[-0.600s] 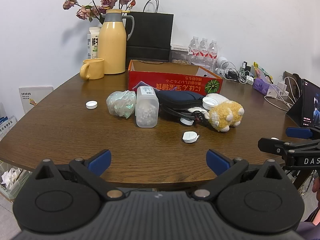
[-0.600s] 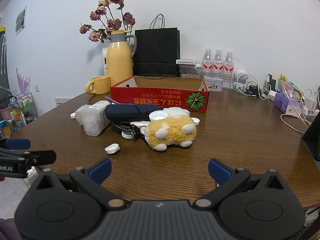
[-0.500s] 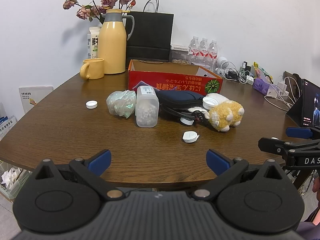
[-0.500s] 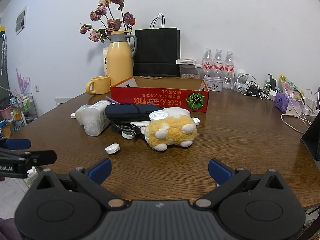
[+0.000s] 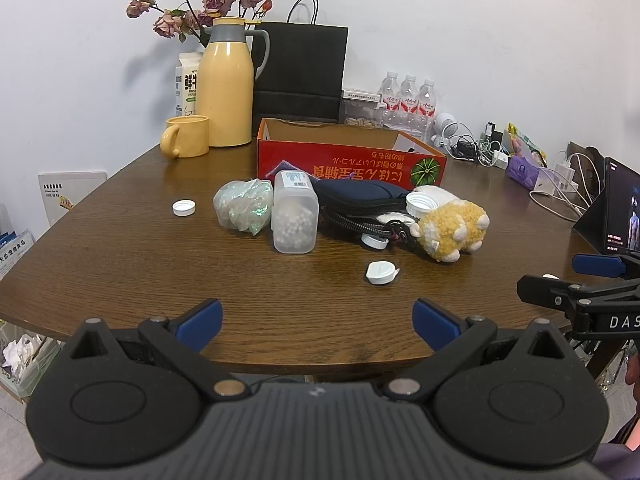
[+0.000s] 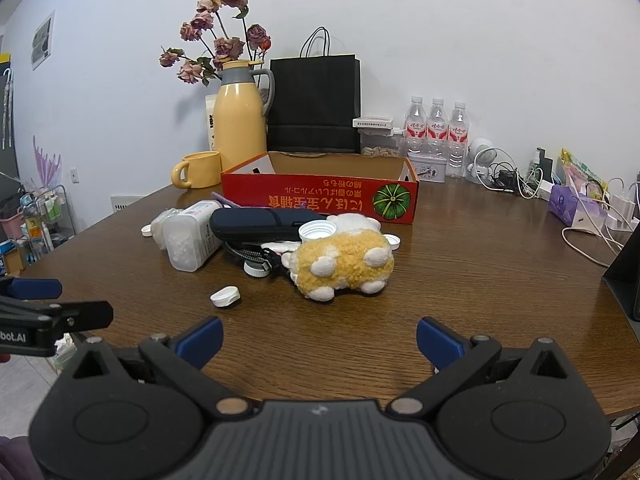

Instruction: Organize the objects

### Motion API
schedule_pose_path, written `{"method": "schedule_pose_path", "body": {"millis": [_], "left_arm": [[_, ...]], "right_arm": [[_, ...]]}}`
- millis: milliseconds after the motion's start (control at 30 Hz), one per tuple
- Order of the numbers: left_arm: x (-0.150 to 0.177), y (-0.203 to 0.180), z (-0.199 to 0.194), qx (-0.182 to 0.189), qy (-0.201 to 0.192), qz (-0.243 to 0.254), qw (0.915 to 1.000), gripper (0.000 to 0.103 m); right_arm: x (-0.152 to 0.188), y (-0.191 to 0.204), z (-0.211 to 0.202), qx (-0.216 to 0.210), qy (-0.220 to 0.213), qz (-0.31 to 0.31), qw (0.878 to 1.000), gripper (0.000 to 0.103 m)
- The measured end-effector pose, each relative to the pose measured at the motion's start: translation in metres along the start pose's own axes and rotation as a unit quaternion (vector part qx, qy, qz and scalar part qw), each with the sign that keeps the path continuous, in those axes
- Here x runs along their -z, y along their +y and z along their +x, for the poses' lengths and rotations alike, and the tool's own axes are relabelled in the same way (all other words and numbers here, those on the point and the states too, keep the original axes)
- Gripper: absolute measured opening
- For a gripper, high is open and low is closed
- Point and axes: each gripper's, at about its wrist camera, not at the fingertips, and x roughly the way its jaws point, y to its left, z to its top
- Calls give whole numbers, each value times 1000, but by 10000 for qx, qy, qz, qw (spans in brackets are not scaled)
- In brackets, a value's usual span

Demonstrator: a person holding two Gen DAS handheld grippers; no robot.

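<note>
Sorting not yet begun: both grippers, left gripper [image 5: 316,322] and right gripper [image 6: 319,340], gape wide and empty; next, reach ahead to the fluffy yellow plush toy [image 6: 344,264].

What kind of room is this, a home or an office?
Probably an office break or meeting corner, though a home is possible. A round wooden table stands against a plain wall, with water bottles, a tangle of chargers and cables, and a yellow thermos beside a mug.

bright even light, soft shadows, sharp focus, fisheye-bent dark corners.
</note>
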Motion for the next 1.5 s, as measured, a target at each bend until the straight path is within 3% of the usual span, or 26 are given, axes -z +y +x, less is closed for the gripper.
{"method": "schedule_pose_path", "body": {"millis": [1500], "left_arm": [[8,0,4,28,48,-40,10000,103]], "right_arm": [[1,-2,2,19,25,-31,10000,103]]}}
